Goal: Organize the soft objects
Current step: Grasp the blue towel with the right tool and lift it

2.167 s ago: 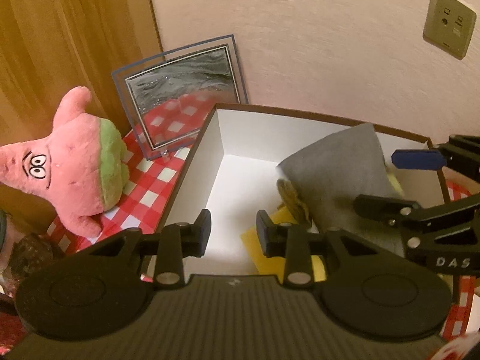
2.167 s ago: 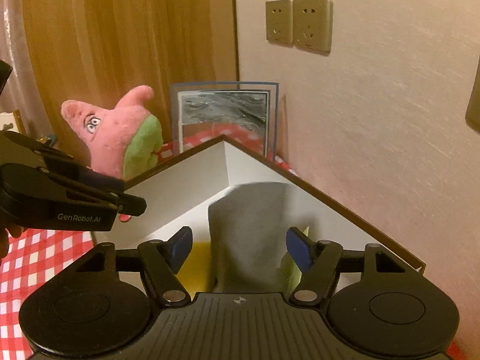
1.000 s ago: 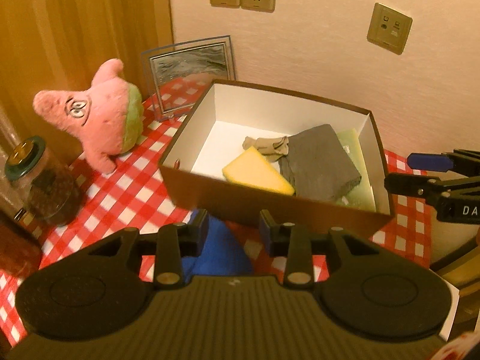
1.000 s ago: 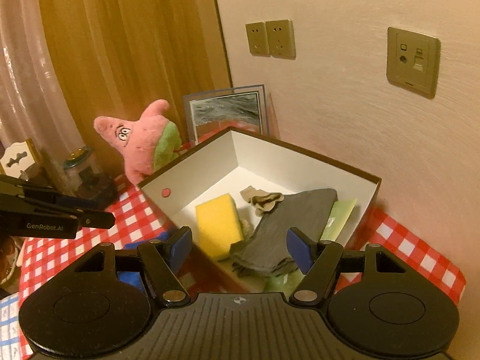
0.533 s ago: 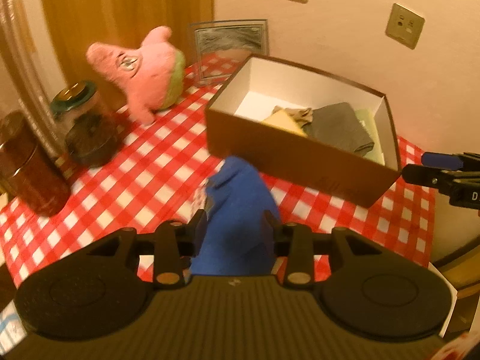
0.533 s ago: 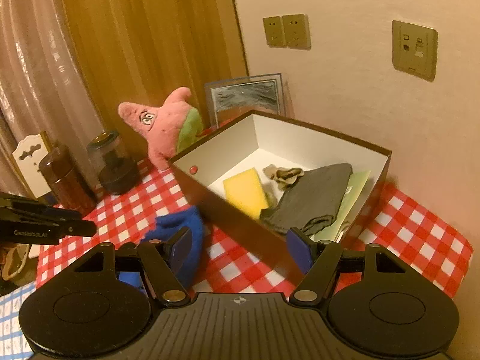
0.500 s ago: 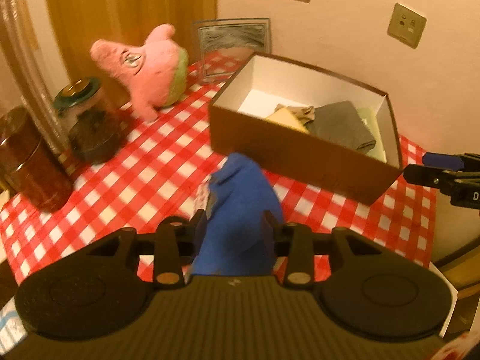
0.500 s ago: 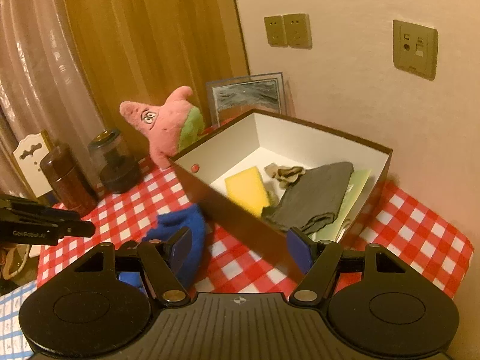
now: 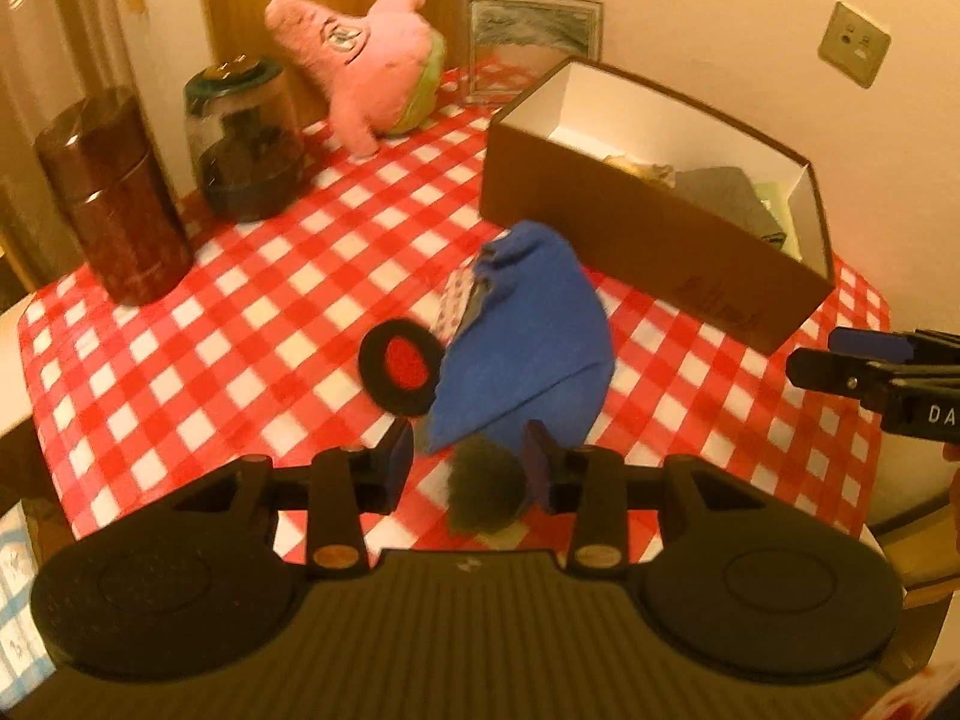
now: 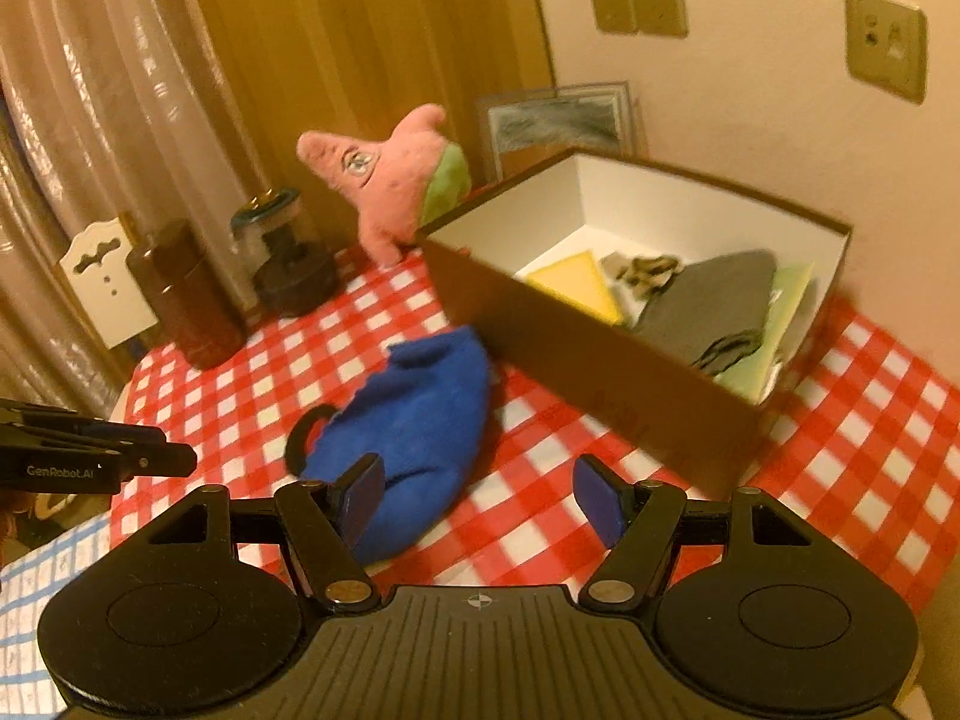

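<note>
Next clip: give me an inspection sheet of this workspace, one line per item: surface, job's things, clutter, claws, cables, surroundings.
Surface: red-and-white checked tablecloth, no bare tabletop seen.
Job's things: blue cloth lies on the tablecloth outside the box; yellow sponge, grey cloth and a green sheet lie in the box; pink plush stands beside it.
Clutter: black-and-red round pad, dark fuzzy ball, brown canister, glass jar, picture frame.
Claws: left claw open, over the cloth's near end; right claw open, holding nothing.
Cables: nothing seen.
Surroundings: curtain, wall sockets.
</note>
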The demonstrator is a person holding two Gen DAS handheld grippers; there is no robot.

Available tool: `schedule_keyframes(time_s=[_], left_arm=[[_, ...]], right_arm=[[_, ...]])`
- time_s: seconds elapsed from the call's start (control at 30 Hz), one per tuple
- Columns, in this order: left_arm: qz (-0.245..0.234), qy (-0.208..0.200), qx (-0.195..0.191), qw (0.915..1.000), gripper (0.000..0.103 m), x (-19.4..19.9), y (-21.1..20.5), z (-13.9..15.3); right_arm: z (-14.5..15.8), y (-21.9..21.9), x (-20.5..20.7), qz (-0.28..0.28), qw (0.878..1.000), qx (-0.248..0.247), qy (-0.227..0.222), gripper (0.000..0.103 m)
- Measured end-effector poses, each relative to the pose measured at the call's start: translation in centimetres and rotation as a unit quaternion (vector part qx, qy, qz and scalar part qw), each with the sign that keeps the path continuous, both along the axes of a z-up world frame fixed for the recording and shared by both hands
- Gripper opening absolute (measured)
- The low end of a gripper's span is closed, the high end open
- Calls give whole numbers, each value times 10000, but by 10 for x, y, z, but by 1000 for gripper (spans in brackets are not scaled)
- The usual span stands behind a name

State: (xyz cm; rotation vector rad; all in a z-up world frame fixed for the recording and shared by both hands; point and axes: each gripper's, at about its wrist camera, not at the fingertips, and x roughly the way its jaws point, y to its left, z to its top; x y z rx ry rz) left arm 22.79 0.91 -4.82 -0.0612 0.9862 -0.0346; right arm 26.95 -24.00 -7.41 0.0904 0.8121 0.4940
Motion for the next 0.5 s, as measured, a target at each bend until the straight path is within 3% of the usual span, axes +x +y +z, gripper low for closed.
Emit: schedule_keyframes(time_s=[0.5], left_arm=[[517, 398, -68, 9978, 37, -23, 38, -37]], right_arm=[[-47, 64, 1, 652, 9973, -117, 312, 69]])
